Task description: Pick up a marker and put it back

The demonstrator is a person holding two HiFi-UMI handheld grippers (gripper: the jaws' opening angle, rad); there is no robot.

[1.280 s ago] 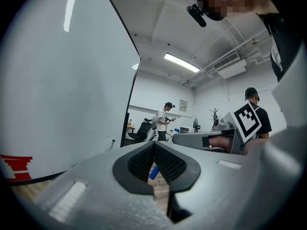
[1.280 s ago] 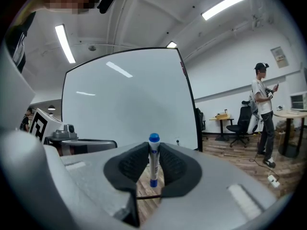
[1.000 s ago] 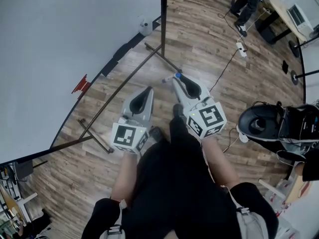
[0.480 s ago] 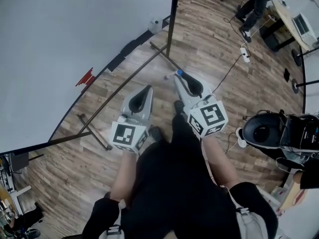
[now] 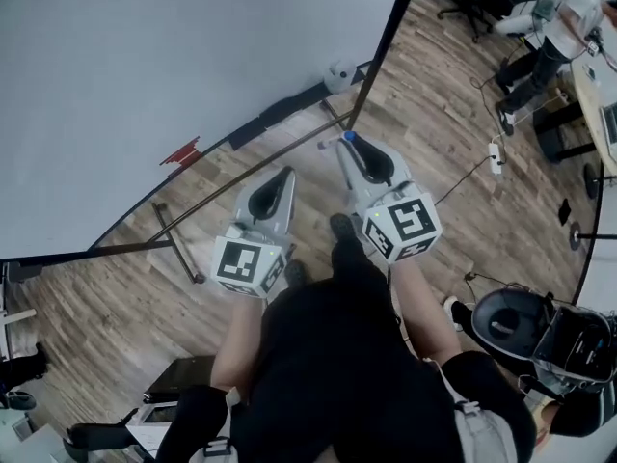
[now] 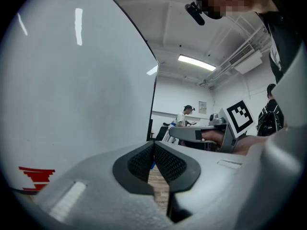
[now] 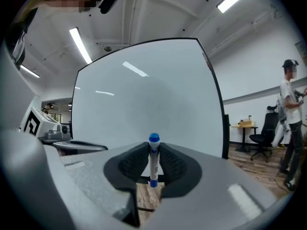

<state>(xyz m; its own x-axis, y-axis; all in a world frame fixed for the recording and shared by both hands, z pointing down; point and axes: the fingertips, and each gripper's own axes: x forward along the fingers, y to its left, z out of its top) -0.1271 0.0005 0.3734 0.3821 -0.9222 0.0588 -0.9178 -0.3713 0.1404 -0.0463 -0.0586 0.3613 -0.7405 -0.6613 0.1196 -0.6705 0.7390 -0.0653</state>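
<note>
Wood floor (image 5: 424,95) below, whiteboard (image 5: 145,66) on black-framed stand ahead. Right fingers (image 7: 172,166) clamped on upright white, blue-capped marker (image 7: 153,162). Left fingers (image 6: 139,164) alongside, pressed together, holding nothing.

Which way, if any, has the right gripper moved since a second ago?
Yes. In the head view the right gripper with its marker has come closer to the whiteboard's edge post, now at its foot.

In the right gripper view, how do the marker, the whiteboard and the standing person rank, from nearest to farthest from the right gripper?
1. The marker: clamped upright between the jaws of the right gripper.
2. The whiteboard: straight ahead, filling the middle of the view.
3. The person: at the far right, well beyond the board's edge.
</note>
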